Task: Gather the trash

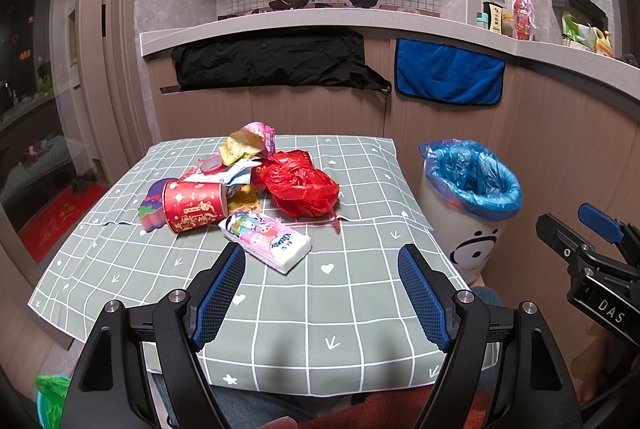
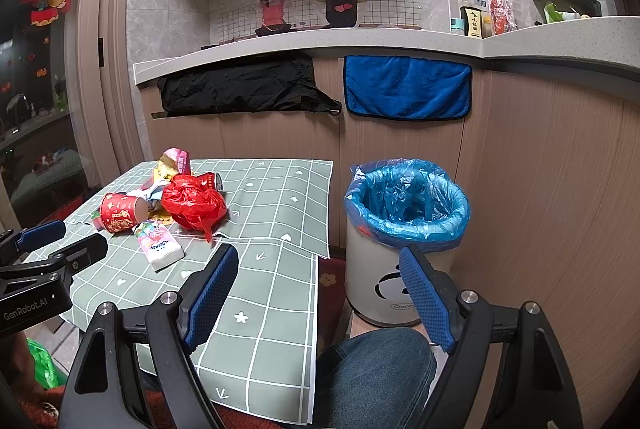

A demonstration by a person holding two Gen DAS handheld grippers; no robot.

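- L hand-held gripper (image 1: 322,293) wide open, empty, over near edge of worktop (image 1: 280,329).
- R hand-held gripper (image 2: 320,293) also spread, empty, past worktop's right edge, above a denim knee (image 2: 372,369).
- Tissue pack (image 1: 266,241) nearest of the trash; behind it red paper cup (image 1: 194,205) on its side, red plastic bag (image 1: 304,187), wrappers (image 1: 248,143).
- Bin (image 2: 404,229) w/ blue liner on floor, right of worktop.

trash pile (image 1: 248,185): far left of table | red paper cup (image 1: 195,206) on its side | crumpled red bag (image 1: 302,186) | tissue pack (image 1: 266,241) nearest | bin (image 1: 470,205): right, blue liner, upright
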